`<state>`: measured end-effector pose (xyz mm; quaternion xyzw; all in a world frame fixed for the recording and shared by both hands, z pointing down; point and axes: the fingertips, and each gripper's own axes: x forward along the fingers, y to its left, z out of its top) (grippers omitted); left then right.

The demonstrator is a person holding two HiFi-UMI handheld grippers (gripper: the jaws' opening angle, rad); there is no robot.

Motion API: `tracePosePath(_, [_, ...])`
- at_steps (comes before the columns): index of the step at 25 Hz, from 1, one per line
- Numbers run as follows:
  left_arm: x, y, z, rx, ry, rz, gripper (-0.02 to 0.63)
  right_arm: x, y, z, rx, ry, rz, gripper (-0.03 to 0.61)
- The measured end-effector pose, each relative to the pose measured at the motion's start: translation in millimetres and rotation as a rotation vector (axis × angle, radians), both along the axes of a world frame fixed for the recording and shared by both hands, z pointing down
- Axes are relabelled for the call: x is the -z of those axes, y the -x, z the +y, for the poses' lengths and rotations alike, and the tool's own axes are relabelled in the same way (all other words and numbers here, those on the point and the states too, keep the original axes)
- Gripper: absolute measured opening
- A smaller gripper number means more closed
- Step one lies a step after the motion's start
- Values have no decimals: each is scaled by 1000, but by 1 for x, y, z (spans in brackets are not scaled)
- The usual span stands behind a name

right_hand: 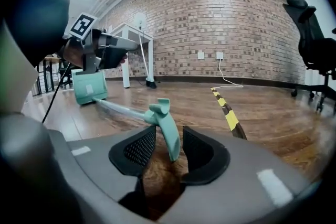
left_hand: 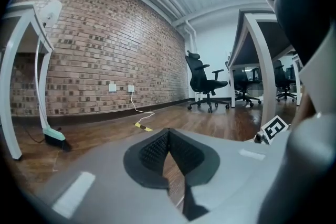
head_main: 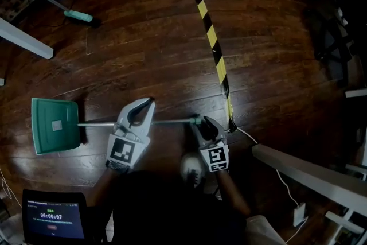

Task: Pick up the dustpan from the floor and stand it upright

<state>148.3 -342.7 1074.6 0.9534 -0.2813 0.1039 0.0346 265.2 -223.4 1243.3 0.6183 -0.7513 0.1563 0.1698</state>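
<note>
**Between the right tongs (right_hand: 167, 150): centre the handle, then squeeze**

Half-open pads flank the dustpan's green handle (right_hand: 165, 126) without pressing on it, so close squarely before lifting. Left tongs (left_hand: 168, 135), shut and empty, hover over the shaft. Beyond them, the scoop (head_main: 54, 125) lies flat on the floor.

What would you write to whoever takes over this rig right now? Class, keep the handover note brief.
Left claw: shut, empty, over the shaft in the head view.
Right claw: open, the grip between its pads, not clamped.
Dustpan: lying on the floor, pan end to the person's left.
Done: claws are at the dustpan; nothing is lifted.
Left: close on the grip, lift, stand it upright.
</note>
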Motion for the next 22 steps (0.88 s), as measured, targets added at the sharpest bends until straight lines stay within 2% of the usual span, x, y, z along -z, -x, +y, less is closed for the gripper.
tracePosePath(8, [-12, 23, 4, 30, 11, -15, 2, -19, 4, -23, 10, -6, 28, 175])
tracePosePath(9, [-12, 26, 4, 35, 12, -17, 2, -21, 1, -25, -2, -5, 37, 164])
tracePosePath(11, [-9, 33, 2, 53, 7, -12, 2, -22, -5, -28, -34, -2, 70, 92])
tracePosePath(12, [-6, 38, 0, 66, 2, -7, 2, -20, -6, -29, -45, -1, 88, 87])
tracePosePath(16, [7, 57, -7, 114, -22, -3, 2, 3, -9, -35, -77, -33, 92, 84])
tracePosePath(22, [28, 71, -16, 153, -49, 29, 2, 67, -26, -53, -138, -145, 86, 92])
